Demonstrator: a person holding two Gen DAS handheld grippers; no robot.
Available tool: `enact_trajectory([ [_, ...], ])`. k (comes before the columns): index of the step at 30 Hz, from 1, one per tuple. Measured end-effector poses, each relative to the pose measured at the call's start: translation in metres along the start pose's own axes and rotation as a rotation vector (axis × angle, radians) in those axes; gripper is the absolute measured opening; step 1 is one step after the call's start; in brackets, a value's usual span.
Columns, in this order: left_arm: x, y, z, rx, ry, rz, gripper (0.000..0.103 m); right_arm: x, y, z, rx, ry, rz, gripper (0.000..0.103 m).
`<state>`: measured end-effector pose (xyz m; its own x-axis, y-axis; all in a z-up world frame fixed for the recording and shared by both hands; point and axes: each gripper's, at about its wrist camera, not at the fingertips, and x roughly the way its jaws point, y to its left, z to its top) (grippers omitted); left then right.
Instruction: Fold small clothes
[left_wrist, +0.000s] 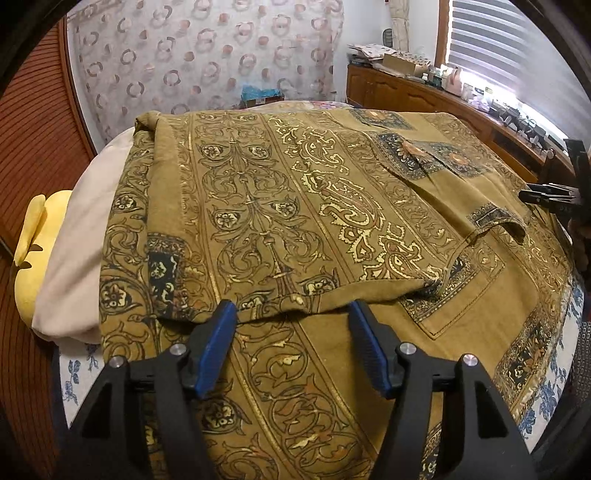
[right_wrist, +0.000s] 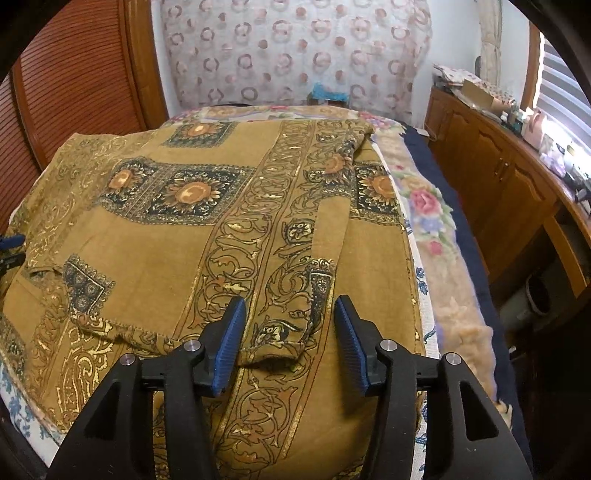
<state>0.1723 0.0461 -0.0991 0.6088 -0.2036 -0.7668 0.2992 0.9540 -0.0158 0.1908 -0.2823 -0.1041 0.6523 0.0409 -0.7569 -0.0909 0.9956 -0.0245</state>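
A mustard-brown garment (left_wrist: 332, 206) printed with gold scrolls and dark floral squares lies spread over the bed, one layer folded onto another. My left gripper (left_wrist: 291, 314) is open, low over the cloth. The folded layer's near edge (left_wrist: 295, 306) runs between its blue fingertips without being pinched. In the right wrist view the same garment (right_wrist: 177, 251) fills the bed. My right gripper (right_wrist: 289, 306) is open, and a sleeve-like strip's hem (right_wrist: 273, 350) lies loose between its pads. The right gripper (left_wrist: 546, 195) also shows at the left wrist view's right edge.
A beige pillow (left_wrist: 74, 258) and a yellow cushion (left_wrist: 40, 251) lie left of the garment. A floral blanket (right_wrist: 424, 206) borders it on the right. Beyond that is a wooden cabinet (right_wrist: 498, 173) with a cluttered top. A slatted wooden door (right_wrist: 74, 74) is at the left, with a patterned curtain behind.
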Motion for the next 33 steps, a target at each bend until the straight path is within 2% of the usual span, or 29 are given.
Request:
enact_trajectory([
  [11, -0.007, 0.003, -0.003, -0.031, 0.005, -0.005, 0.064, 0.000, -0.001, 0.001, 0.000, 0.000, -0.001, 0.053],
  [15, -0.029, 0.016, -0.002, -0.091, -0.069, 0.000, 0.064, 0.000, -0.001, 0.001, 0.000, 0.000, -0.001, 0.053],
  [19, -0.050, 0.036, 0.005, -0.150, -0.144, 0.057, 0.064, 0.000, -0.001, 0.000, 0.000, 0.000, -0.002, 0.053],
  [22, -0.048, 0.049, 0.010, -0.173, -0.144, 0.076, 0.056, 0.000, -0.001, 0.000, 0.000, 0.000, -0.002, 0.053],
  [27, -0.033, 0.053, 0.012, -0.173, -0.114, 0.072, 0.032, 0.001, -0.001, 0.000, 0.000, 0.000, -0.002, 0.054],
  [33, -0.014, 0.051, 0.010, -0.163, -0.069, 0.108, 0.031, 0.001, -0.001, 0.000, 0.000, 0.000, -0.002, 0.054],
])
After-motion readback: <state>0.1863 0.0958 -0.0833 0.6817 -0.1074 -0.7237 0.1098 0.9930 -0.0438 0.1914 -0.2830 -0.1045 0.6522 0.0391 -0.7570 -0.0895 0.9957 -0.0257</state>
